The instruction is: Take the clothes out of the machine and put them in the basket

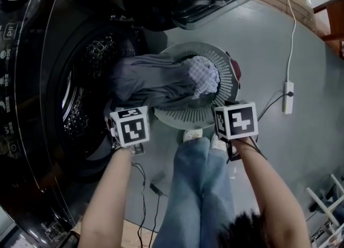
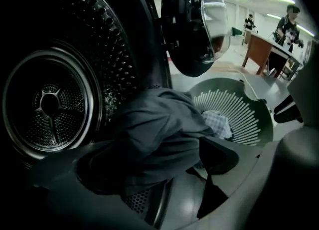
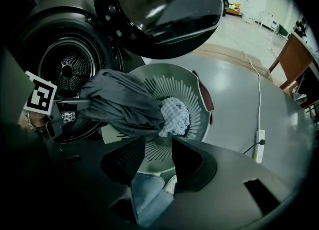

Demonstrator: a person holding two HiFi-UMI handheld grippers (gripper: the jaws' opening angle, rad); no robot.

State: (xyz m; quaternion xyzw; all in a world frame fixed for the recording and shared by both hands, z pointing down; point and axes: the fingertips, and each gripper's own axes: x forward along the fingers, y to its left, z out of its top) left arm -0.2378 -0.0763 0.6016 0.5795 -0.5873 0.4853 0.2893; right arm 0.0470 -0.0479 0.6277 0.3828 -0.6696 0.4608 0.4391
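- Risk: grey garment (image 1: 150, 80) bridges the machine (image 1: 32, 107) mouth and the basket (image 1: 188, 117); its tail could snag on the door lip or slide to the floor.
- Left tongs (image 2: 149, 174) wide, nothing pinched; right tongs (image 3: 157, 169) narrowly apart, empty.
- Basket holds checked cloth (image 1: 203, 77) plus the garment's front end; drum (image 2: 50, 104) otherwise looks empty.

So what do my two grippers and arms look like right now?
Left gripper and right gripper are black with wedge-shaped jaws, each topped by a white cube with black square markers. A thin cable hangs from the left. Forearms show no sleeves.
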